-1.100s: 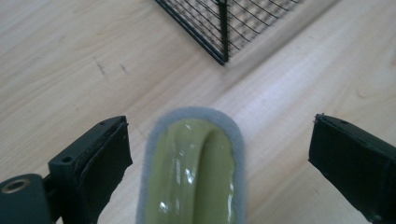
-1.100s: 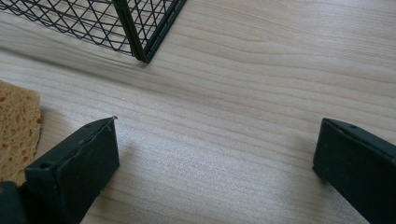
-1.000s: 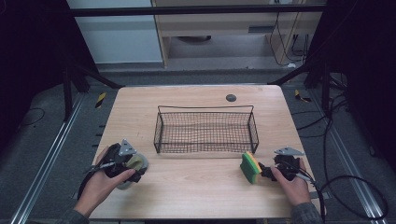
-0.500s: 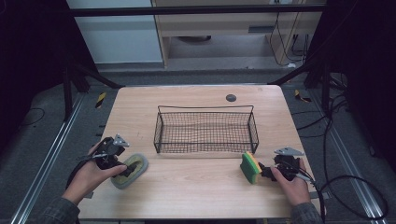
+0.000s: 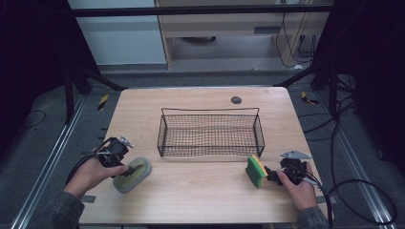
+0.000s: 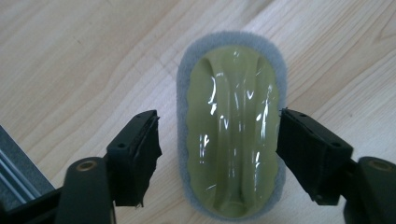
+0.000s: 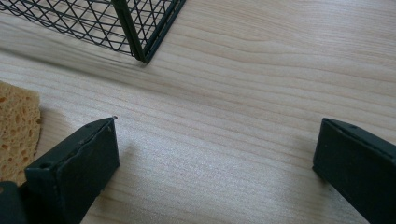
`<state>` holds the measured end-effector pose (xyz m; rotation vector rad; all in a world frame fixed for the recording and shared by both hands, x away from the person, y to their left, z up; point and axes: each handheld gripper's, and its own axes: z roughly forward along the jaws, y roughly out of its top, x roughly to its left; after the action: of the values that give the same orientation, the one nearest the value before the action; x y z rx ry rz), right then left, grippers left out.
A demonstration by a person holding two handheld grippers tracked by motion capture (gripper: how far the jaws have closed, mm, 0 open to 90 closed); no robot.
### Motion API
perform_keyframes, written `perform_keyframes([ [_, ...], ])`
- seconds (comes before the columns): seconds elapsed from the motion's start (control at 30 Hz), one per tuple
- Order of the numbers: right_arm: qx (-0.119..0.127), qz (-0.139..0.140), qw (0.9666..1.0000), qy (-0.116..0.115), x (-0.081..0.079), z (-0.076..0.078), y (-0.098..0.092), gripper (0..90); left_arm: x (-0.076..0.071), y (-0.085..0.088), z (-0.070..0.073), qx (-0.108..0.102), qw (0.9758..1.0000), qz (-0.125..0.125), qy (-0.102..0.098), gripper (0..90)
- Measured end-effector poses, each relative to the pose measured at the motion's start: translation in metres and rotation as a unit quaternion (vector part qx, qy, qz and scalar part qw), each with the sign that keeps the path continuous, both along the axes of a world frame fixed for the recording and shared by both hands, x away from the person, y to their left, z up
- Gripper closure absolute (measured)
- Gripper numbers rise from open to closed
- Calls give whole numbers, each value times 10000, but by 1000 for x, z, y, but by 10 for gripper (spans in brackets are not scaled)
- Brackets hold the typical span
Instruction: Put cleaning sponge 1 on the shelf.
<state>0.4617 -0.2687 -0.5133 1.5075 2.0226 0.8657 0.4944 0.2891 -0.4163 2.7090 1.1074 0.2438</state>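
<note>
- Across the middle of the table (image 5: 200, 200), nearer its far edge, a black wire basket (image 5: 210, 132) is sitting empty with its long side facing the person, probably waiting as the place where the cleaning things are going.
- Toward the near left corner, an oval scrubber (image 5: 132, 169) is lying flat on the wood. In the left gripper view the scrubber (image 6: 231, 130) is showing a grey felt rim around a glossy, translucent yellow-green grip with a ridge down its middle.
- Over it, the left gripper (image 5: 125, 168) is straddling the short width of the oval. Its jaws have just been closing with the scrubber between them; one is touching or nearly touching the rim while the other is standing clear, so nothing is clamped yet. Taking the narrow axis looks deliberate, as it is fitting the jaw span.
- Near the right end of the near edge, a yellow-and-green sponge (image 5: 255, 171) is standing on edge, just off the basket's corner.
- Beside it, the right gripper (image 5: 267, 174) is resting with jaws spread wide over bare wood, holding nothing, the sponge (image 7: 16, 135) lying just outside one jaw.
</note>
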Motion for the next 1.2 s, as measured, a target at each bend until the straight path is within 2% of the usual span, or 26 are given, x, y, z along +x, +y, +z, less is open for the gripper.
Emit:
perform_keyframes([
  [0.17,6,-5,10000,3,0,0,0,5,2,-5,-3,148,9997,-69,204,341],
  [0.27,1,-1,10000,0,0,0,0,5,3,-8,-4,131,9994,-83,306,395],
  [0.33,5,-3,10000,2,0,0,0,5,3,-10,-4,235,9991,-103,327,426],
  [0.43,-1,1,10000,-1,0,0,0,5,4,-9,-3,259,9991,-36,335,472],
  [0.53,0,0,10000,-1,0,0,0,5,4,-8,-5,289,9986,-46,439,489],
  [0.87,4,-3,10000,1,0,0,0,5,7,-2,-11,260,9976,-25,635,555],
  [1.1,-1,4,10000,-2,0,0,0,5,9,-4,-9,132,9977,-18,664,588],
  [1.2,-2,3,10000,-2,0,0,0,5,9,-5,-9,137,9975,-39,690,593],
])
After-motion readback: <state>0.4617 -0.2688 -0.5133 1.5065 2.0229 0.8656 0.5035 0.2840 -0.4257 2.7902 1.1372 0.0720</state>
